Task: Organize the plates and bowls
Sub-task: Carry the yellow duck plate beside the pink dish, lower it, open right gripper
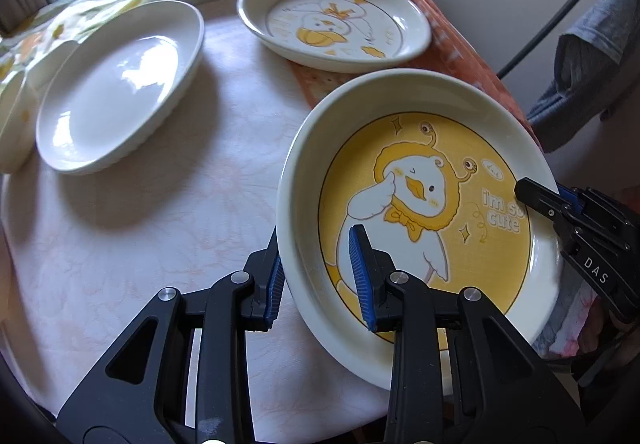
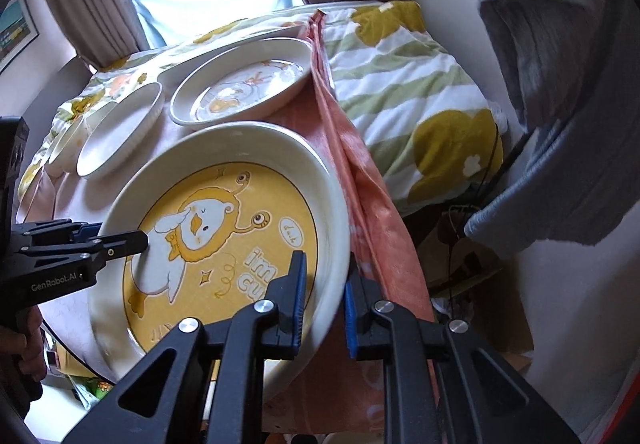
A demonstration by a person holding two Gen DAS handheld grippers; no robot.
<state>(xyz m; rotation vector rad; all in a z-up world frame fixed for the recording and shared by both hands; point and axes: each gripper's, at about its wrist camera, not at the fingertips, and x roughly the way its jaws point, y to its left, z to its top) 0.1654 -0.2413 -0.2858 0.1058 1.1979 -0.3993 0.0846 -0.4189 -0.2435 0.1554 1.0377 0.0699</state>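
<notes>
While both grippers clamp its rim from opposite sides, the yellow plate (image 1: 424, 204) sits tilted at the table's (image 1: 200, 204) near right edge. Left gripper (image 1: 320, 276): jaws closed on the near-left rim. Right gripper (image 2: 324, 304): jaws closed on the right rim. Behind lie a white plate (image 1: 116, 88) and a duck plate (image 1: 332, 20), well apart.

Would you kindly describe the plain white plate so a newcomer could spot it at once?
Start at the round table with the pale cloth. Three dishes sit in its middle area; the plain white ceramic plate lies on the left in the left wrist view, beside the edge of a small white dish. Unlike the yellow duck-print plate and the white duck-print plate, it has no picture.
</notes>
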